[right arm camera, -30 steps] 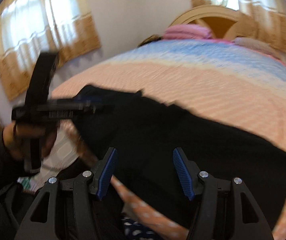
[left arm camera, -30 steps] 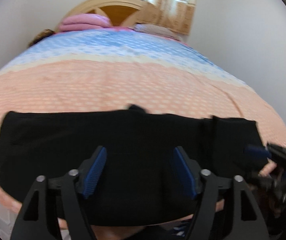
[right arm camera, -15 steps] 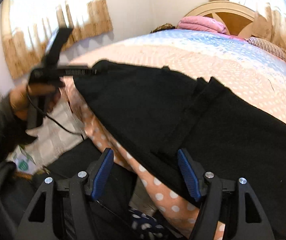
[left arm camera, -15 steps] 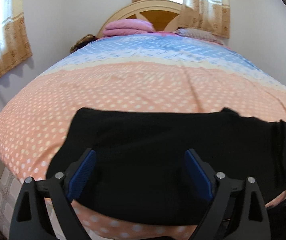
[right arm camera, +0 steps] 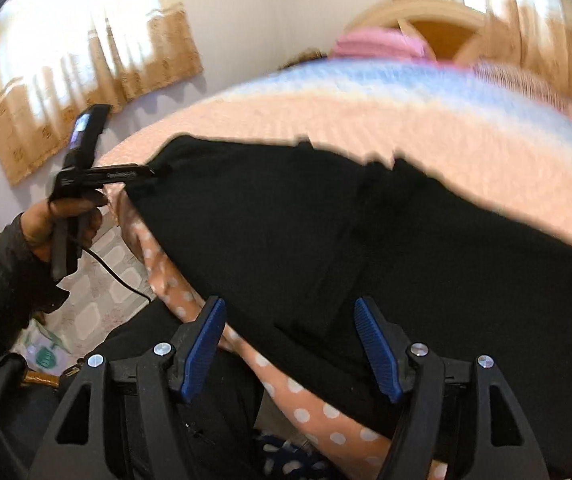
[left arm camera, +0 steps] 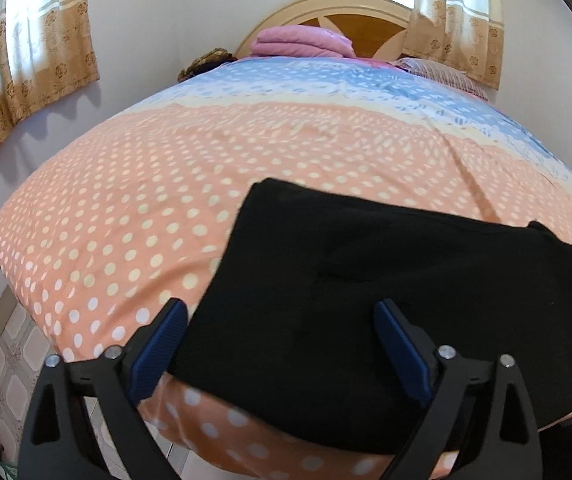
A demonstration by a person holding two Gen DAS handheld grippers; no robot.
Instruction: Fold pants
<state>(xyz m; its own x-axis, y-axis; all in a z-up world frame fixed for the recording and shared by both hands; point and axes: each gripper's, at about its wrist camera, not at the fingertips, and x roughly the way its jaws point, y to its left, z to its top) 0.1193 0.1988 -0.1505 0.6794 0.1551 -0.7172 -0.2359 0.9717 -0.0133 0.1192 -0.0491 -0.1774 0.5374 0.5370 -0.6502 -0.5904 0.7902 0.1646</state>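
The black pants (left arm camera: 366,280) lie flat along the near edge of the bed, partly over the edge. My left gripper (left arm camera: 281,344) is open and empty, its blue pads on either side of the pants' left end, just above the cloth. It also shows in the right wrist view (right arm camera: 141,172) at the pants' far left corner. My right gripper (right arm camera: 290,340) is open and empty, hovering over the near edge of the pants (right arm camera: 366,248), close to a fold ridge in the cloth.
The bed (left arm camera: 165,200) has an orange dotted cover with a blue band farther back. Pink folded bedding (left arm camera: 302,42) and a pillow (left arm camera: 442,72) lie by the headboard. Tiled floor (left arm camera: 9,356) is left of the bed. Curtains (left arm camera: 33,48) hang on the walls.
The left gripper has swung left to the pants' left end and opened wider. The right gripper has shifted a little over the near edge; its view is blurred by motion.
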